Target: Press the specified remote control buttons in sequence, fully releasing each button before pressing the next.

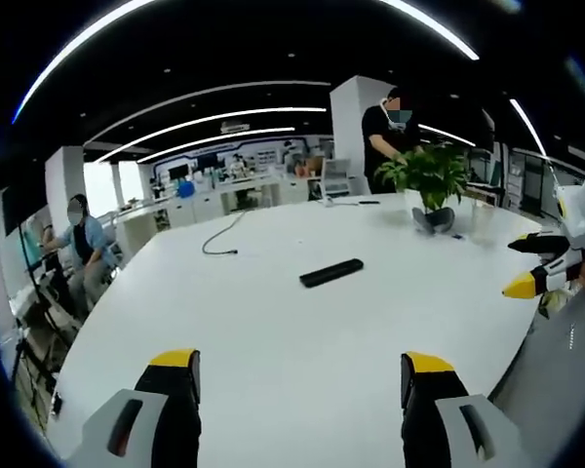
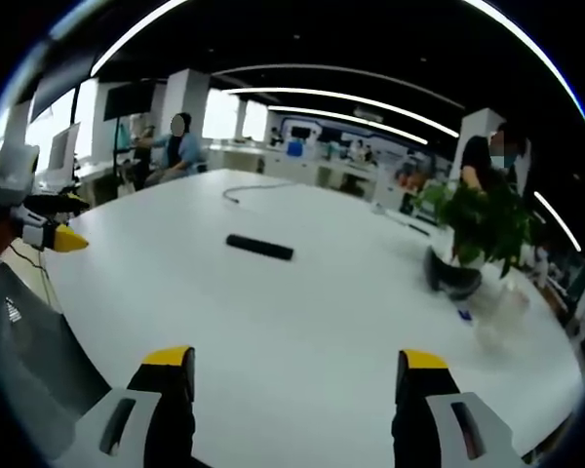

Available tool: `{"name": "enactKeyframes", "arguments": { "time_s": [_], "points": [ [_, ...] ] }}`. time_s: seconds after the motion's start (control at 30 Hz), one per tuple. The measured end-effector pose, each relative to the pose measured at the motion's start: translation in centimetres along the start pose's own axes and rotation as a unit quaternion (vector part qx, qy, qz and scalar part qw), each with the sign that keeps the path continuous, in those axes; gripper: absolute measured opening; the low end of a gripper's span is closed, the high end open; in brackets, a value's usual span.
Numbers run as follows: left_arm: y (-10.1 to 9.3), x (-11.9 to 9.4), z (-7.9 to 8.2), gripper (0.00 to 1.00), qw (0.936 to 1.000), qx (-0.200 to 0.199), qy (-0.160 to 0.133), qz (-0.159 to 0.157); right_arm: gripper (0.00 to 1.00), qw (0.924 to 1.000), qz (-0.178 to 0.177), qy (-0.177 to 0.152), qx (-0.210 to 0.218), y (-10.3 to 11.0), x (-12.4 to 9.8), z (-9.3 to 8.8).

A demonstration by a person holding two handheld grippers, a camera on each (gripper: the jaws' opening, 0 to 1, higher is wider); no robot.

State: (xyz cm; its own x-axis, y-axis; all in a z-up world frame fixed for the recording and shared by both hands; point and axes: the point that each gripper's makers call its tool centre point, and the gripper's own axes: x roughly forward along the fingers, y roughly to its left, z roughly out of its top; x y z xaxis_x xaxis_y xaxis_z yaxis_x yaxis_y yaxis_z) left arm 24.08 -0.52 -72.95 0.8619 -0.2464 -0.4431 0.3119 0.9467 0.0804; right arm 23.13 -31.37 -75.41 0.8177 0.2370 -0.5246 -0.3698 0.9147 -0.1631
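Nearest us, the left gripper (image 1: 302,375) and the right gripper (image 2: 297,370) both hold their jaws spread wide over the white table (image 1: 273,331), gripping nothing. Farther out, the black remote control (image 1: 331,273) lies flat on the tabletop, apart from both. Beyond it stands a potted plant (image 1: 431,180), with what may be a cable (image 1: 219,239) trailing nearby.

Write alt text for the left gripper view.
A black remote control lies untouched on a large white table, ahead of the open left gripper. The right gripper enters from the right edge; a potted plant and a black cable sit farther back.
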Motion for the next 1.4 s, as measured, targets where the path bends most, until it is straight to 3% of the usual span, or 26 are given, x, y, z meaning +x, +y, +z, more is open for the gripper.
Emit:
{"name": "enactKeyframes", "arguments": {
  "time_s": [0.17, 0.5, 0.57, 0.63, 0.73, 1.0, 1.17, 1.3, 1.4],
  "points": [
    [0.0, 1.5, 1.0, 0.9, 0.9991, 0.021, 0.018, -0.032, 0.78, 0.9999, 0.005, 0.006, 0.01, 0.0, 0.1, -0.2],
    [0.8, 5.0, 5.1, 0.87, 0.9957, 0.025, 0.019, -0.087, 0.65, 0.9994, 0.013, 0.02, 0.024, 0.2, 0.1, -0.7],
    [0.9, 5.8, 5.1, 0.87, 0.9931, 0.022, 0.051, -0.103, 0.61, 0.9991, 0.015, 0.029, 0.027, 0.2, 0.2, -1.0],
    [0.9, 6.4, 5.7, 0.85, 0.9923, 0.02, 0.05, -0.112, 0.56, 0.9989, 0.016, 0.031, 0.033, 0.2, 0.1, -1.1],
    [0.5, 7.0, 5.9, 0.83, 0.9886, 0.016, 0.065, -0.135, 0.45, 0.998, 0.022, 0.041, 0.042, 0.3, 0.1, -1.4],
    [0.1, 9.0, 7.4, 0.8, 0.9797, 0.057, 0.09, -0.17, 0.26, 0.996, 0.034, 0.072, 0.039, 0.8, 0.0, -2.3],
    [-0.4, 10.5, 7.7, 0.77, 0.9691, 0.08, 0.12, -0.201, 0.13, 0.9947, 0.039, 0.086, 0.041, 1.0, 0.0, -2.8],
    [-0.6, 11.7, 7.8, 0.75, 0.9588, 0.121, 0.136, -0.218, 0.01, 0.9925, 0.045, 0.106, 0.04, 1.2, 0.0, -3.3],
    [-1.0, 12.8, 7.8, 0.74, 0.9534, 0.127, 0.147, -0.231, 0.0, 0.9915, 0.043, 0.118, 0.037, 1.1, 0.0, -3.7]
  ]
}}
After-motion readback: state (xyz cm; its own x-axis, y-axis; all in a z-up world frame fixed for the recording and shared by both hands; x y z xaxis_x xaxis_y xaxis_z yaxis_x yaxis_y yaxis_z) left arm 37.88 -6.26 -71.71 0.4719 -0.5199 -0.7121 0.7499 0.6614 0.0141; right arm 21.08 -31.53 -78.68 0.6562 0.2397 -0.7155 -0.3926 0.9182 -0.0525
